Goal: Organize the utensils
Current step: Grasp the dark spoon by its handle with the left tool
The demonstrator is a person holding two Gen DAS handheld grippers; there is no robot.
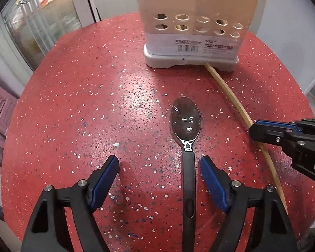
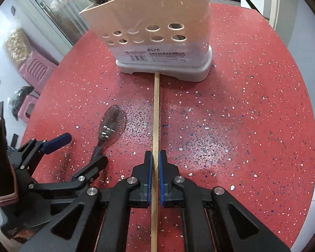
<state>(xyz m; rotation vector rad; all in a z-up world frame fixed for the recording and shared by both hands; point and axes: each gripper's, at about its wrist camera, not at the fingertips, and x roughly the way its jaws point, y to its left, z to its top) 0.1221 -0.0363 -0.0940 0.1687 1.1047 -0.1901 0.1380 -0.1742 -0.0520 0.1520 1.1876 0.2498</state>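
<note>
On a red speckled surface [image 1: 73,105], the left gripper [image 1: 159,166], jaws apart, straddles a spoon [image 1: 187,126] handle, ready to grasp. The right gripper [image 2: 155,157], jaws clamped on a chopstick [image 2: 156,105], points it at the holder [image 2: 157,21] at twelve o'clock.

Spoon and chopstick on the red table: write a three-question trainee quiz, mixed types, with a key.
1. True or false: the left hand-held gripper is clamped on the spoon.
2. Which item lies between the fingers of the right hand-held gripper? A) spoon B) chopstick C) fork
3. Fill in: the chopstick's far end touches the base of the utensil ____.

Key: 1 false, its jaws stand open around the handle; 2 B; 3 holder.
</note>
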